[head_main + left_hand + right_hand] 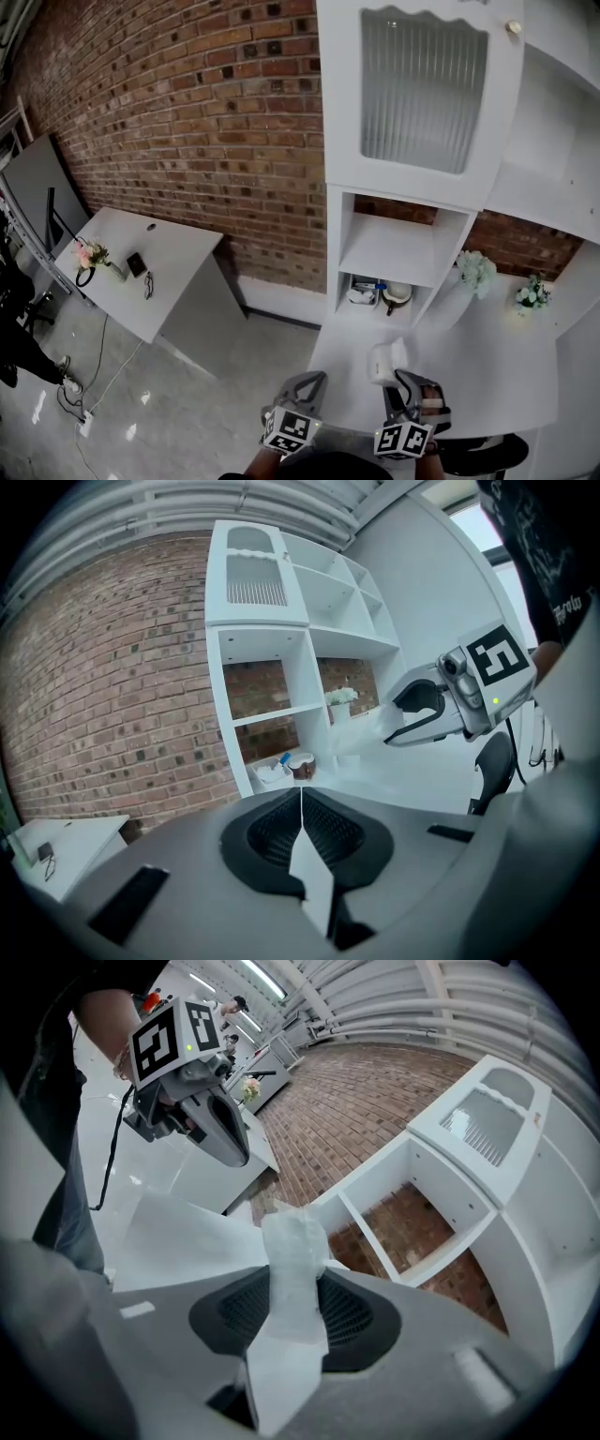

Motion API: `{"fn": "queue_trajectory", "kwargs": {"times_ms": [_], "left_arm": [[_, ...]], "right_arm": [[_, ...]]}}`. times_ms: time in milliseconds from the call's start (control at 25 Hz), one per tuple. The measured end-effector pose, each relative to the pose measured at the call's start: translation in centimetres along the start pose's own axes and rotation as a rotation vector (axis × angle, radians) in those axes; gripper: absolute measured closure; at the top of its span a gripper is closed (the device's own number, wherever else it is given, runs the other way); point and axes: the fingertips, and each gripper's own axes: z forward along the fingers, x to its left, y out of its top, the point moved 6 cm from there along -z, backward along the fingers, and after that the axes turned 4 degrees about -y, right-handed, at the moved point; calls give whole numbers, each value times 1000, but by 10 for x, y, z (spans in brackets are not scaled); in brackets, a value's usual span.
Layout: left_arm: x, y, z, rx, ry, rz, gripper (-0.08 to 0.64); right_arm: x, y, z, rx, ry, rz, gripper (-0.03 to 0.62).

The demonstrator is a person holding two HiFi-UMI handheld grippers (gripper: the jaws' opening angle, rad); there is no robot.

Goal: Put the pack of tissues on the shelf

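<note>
A translucent white pack of tissues [386, 360] sticks up between the jaws of my right gripper [397, 382], which is shut on it above the white counter [478, 375]. In the right gripper view the pack [292, 1265] stands upright between the pads and hides part of the shelf unit [422, 1194] beyond. My left gripper [313, 382] hangs beside it to the left, shut with nothing in it; its jaws meet in a thin line [301, 797]. The white shelf unit [389, 248] rises just ahead, with an open middle compartment.
The lowest compartment holds a small bowl and a container [379, 293]. Two little flower vases [478, 272] [532, 295] stand on the counter to the right. A white desk [159, 281] sits left by the brick wall, a dark chair [487, 455] below right.
</note>
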Motion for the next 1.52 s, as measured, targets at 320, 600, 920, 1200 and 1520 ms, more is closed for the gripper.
{"fn": "queue_trajectory", "kwargs": {"times_ms": [320, 600, 920, 1200, 1520], "left_arm": [[53, 3, 5, -35, -27, -2, 548], [81, -3, 8, -51, -52, -1, 548], [104, 5, 14, -61, -41, 46, 548], [118, 24, 24, -97, -14, 59, 549], [123, 30, 38, -88, -11, 53, 548]], "right_arm": [[-27, 45, 35, 4, -100, -39, 448], [-58, 78, 64, 0, -184, -90, 447], [-86, 99, 85, -4, -210, -163, 446], [-111, 100, 105, -10, -219, -148, 446], [-133, 98, 132, -15, -191, -132, 446]]}}
